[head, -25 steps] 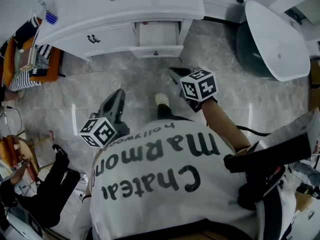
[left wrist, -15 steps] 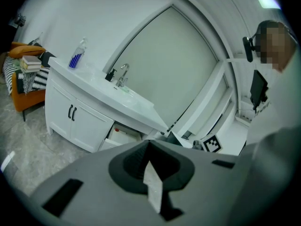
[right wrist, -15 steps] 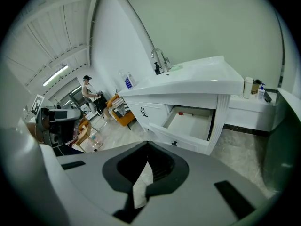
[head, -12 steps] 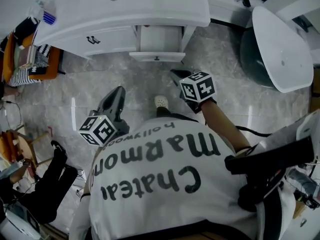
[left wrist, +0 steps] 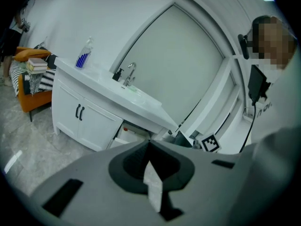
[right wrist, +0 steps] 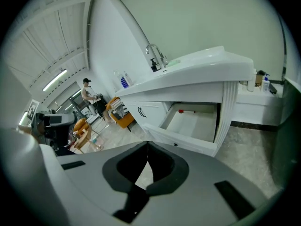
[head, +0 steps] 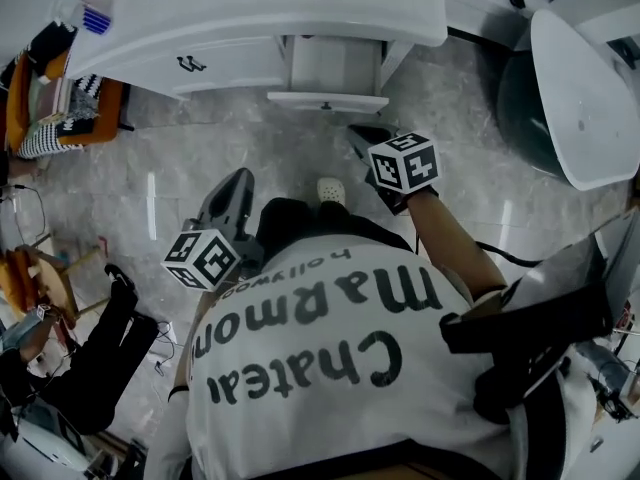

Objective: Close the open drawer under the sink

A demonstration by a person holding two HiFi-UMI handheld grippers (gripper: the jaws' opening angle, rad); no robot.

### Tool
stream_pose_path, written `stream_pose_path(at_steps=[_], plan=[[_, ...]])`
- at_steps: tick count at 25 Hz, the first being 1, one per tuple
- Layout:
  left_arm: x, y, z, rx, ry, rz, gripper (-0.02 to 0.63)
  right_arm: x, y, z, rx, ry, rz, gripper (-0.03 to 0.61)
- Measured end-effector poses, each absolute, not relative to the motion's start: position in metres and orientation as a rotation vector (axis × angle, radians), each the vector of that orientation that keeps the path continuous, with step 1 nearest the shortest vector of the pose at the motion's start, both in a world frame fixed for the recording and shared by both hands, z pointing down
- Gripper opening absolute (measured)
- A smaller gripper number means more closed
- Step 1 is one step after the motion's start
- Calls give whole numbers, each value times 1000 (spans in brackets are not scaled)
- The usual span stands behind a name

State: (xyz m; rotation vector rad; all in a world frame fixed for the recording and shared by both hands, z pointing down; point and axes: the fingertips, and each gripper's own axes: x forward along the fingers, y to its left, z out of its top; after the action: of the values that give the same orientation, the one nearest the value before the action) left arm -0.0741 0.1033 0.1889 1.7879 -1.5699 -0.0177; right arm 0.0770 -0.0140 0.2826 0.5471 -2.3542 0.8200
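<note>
The right hand-held gripper is fully closed. In the right gripper view its two jaws meet at the tips, and nothing is caught between them. It hangs over the grey marbled floor, touches nothing, and points toward the front of the open drawer, near it but clearly apart. The left hand-held gripper is closed as well. The left gripper view shows its tips together with nothing gripped. It sits further back from the drawer than the right one, also in the air over the floor.

The drawer is white and stands pulled well out from under the white sink bench, at the bench's right end as the head view shows it. Its front panel carries a small dark knob at the middle and juts out past the line of the cabinet doors beside it, which are shut and have black handles. From the right gripper view the pale inside of the drawer lies open to sight, with a small red thing near its back wall. A faucet stands on the bench above, and a spray bottle stands toward the bench's far end.
</note>
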Motion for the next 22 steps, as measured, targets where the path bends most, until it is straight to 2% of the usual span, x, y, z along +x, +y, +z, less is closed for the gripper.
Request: stream_pose_path(at_steps=[11, 22], plan=[[-83, 69, 256, 1757, -1414, 10, 8, 38, -51, 336, 717, -2424, 976, 11], [-107, 37, 319, 1782, -1230, 174, 8, 37, -78, 424, 904, -2227, 1017, 12]])
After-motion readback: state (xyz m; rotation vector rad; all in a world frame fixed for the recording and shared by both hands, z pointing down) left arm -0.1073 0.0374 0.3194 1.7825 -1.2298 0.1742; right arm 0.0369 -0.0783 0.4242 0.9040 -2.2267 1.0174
